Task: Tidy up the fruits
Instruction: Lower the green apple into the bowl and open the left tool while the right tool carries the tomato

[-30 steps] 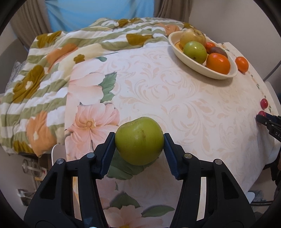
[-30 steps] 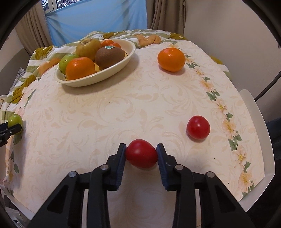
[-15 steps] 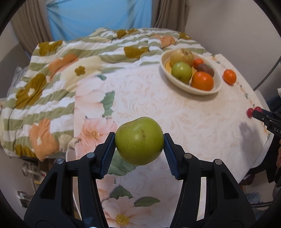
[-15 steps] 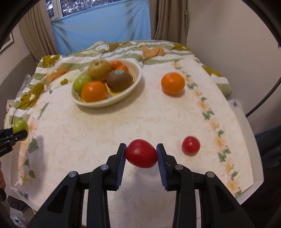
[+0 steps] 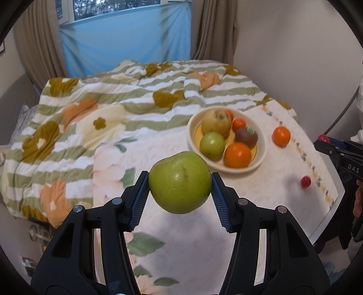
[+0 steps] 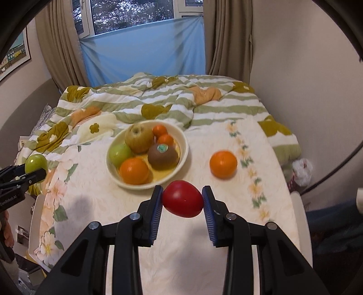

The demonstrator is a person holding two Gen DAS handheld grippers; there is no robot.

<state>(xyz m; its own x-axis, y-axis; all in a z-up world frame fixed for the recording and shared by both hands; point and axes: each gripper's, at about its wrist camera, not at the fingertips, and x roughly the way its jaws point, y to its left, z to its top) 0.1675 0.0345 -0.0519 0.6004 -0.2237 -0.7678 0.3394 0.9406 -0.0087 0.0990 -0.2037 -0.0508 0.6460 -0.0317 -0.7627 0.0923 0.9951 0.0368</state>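
the left gripper [image 5: 180, 189] is clenched on a green apple [image 5: 180, 182], blue pads pressed to both its sides, the fruit lifted clear of the floral tablecloth [image 5: 158, 147]. the right gripper [image 6: 182, 199] grips a red tomato [image 6: 182, 199] the same way, held above the cloth.

ahead of the left jaws and to their right sits the cream bowl [image 5: 261, 154], holding an orange [image 5: 237, 155], a second green apple [image 5: 212, 143], a kiwi with a sticker [image 5: 246, 137], a yellowish apple [image 5: 216, 122] and two small orange fruits [image 5: 238, 124]. only this view shows a small red tomato [image 5: 305, 181] lying on the cloth far right of the jaws. a loose orange [image 5: 281, 136] lies beyond it, right of the bowl.

the right wrist view puts the bowl just beyond its jaws and slightly left, the loose orange ahead to the right, and alone shows the window [image 6: 133, 13] above the blue sheet [image 6: 145, 52]. a striped quilt [image 6: 158, 99] lies behind the table.
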